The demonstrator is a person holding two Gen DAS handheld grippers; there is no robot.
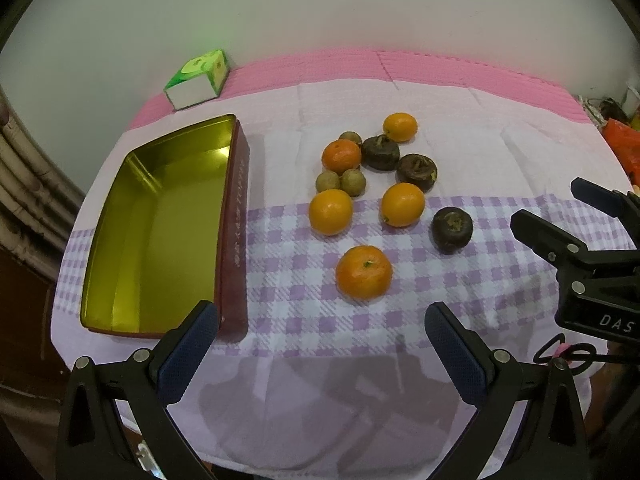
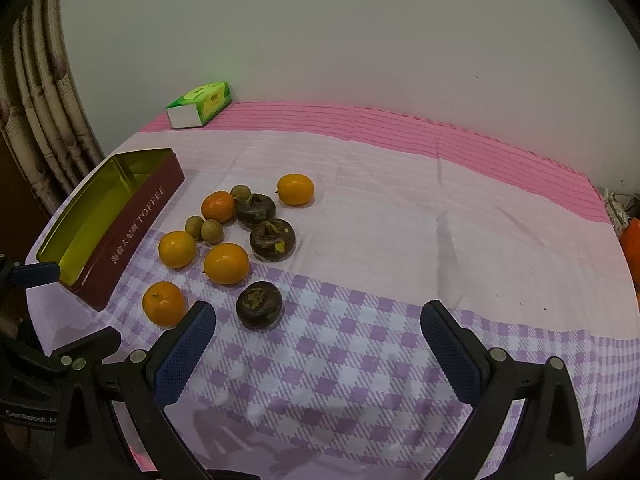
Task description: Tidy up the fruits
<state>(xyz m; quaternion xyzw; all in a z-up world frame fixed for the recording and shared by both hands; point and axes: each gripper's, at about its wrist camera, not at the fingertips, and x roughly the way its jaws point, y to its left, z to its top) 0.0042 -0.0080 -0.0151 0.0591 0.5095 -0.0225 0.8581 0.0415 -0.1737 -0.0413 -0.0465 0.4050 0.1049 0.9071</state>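
Starting sort | my left gripper (image 1: 318,322) and right gripper (image 2: 318,320) jaws apart, holding nothing | toffee tin (image 1: 234,216) bare | all fruits (image 1: 364,272) loose on tabletop beside it | nothing done.

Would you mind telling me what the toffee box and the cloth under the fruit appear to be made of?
The toffee box looks like thin metal: its gold interior is glossy and mirrors light, the outside painted maroon. The cloth seems a soft woven fabric, matte, with fold creases and a purple check; the exact fibre cannot be told.
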